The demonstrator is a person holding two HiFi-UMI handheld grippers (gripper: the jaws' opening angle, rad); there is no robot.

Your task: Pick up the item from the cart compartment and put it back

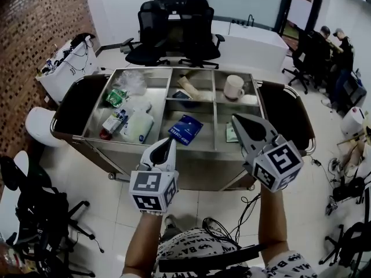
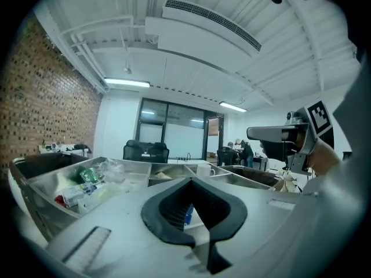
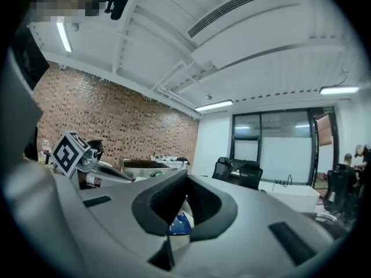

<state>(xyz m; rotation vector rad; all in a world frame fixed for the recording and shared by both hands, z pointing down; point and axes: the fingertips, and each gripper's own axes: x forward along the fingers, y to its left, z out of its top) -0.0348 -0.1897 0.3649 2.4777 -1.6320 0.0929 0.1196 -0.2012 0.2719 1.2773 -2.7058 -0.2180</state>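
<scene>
Since left gripper and right gripper are pressed together, empty, spread your jaws before reaching blue packet.

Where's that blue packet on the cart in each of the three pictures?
Head view: the blue packet lies in the middle compartment of the cart.
Left gripper view: a blue sliver seen through the jaw gap.
Right gripper view: low in the jaw gap.
Shared landmark: black chairs beyond the cart.
</scene>
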